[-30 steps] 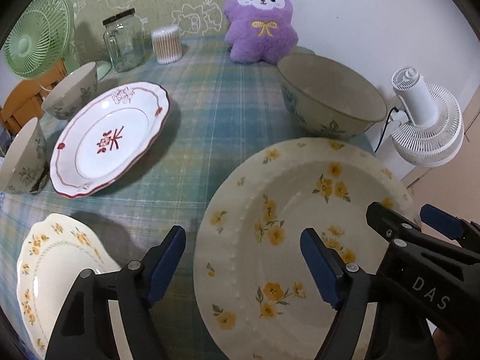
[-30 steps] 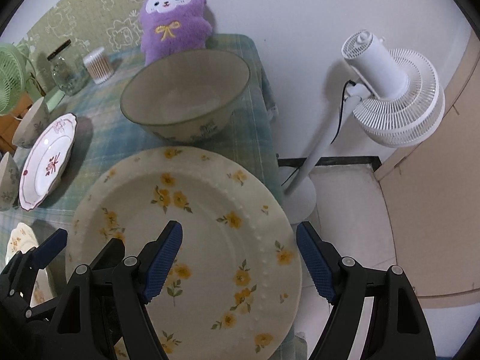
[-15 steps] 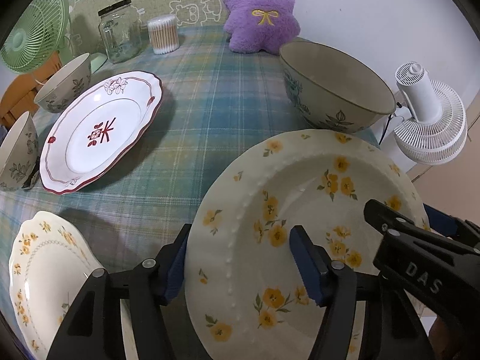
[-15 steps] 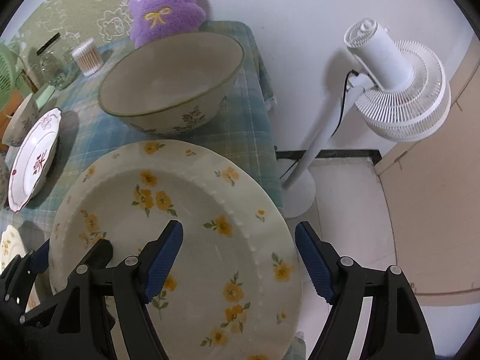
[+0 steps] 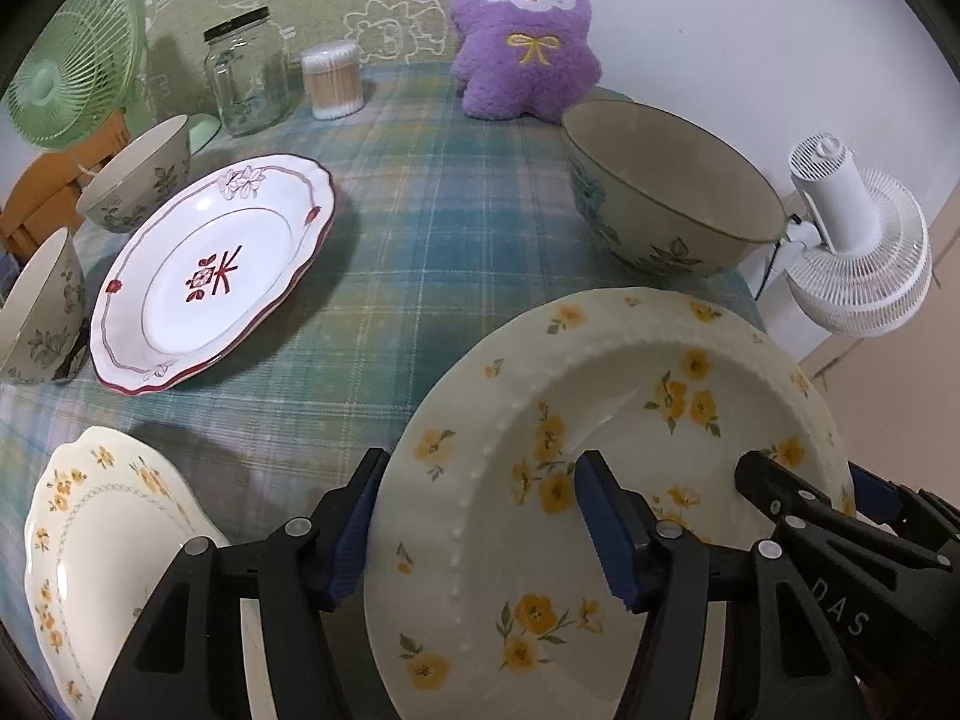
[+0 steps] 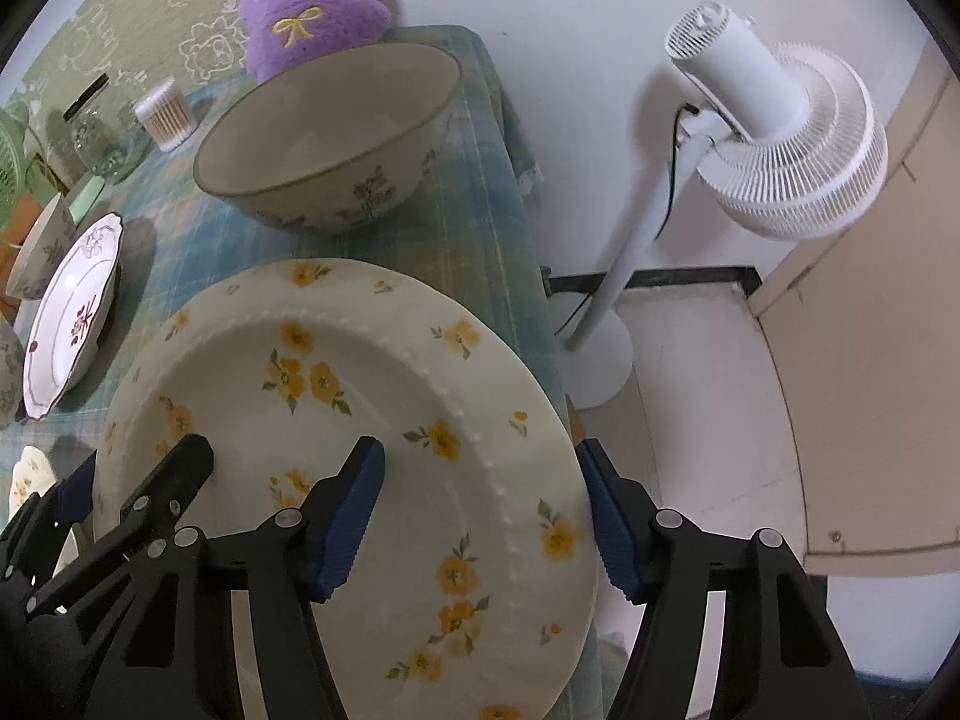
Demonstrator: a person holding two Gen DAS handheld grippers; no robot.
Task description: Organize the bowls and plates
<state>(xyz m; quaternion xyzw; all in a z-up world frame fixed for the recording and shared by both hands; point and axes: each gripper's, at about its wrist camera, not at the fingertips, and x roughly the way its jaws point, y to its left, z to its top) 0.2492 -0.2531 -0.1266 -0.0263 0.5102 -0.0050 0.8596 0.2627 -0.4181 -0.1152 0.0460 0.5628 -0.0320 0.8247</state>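
Note:
A large cream plate with yellow flowers (image 5: 600,420) (image 6: 360,420) lies at the table's near right corner. My left gripper (image 5: 480,528) straddles its left rim, one blue pad (image 5: 354,534) just outside the edge and the other over the well. Its jaws are closing and not clamped. My right gripper (image 6: 477,519) straddles the right rim the same way, jaws closing, with its outer pad (image 6: 606,528) beside the edge. Each gripper shows in the other's view, the right gripper (image 5: 810,492) and the left gripper (image 6: 138,480). A big floral bowl (image 5: 666,210) (image 6: 324,138) stands behind the plate.
A red-trimmed white plate (image 5: 210,276), two small bowls (image 5: 138,174) (image 5: 36,306) and a small yellow-flower plate (image 5: 102,534) sit to the left. At the back stand a jar (image 5: 246,78), cotton swabs (image 5: 333,81), a purple plush (image 5: 525,42) and a green fan (image 5: 78,60). Beyond the table's right edge is a white fan (image 6: 780,138).
Both grippers' jaws have narrowed around the flowered plate's rims. The left outer pad has come up to the plate's edge. The right view has rolled slightly.

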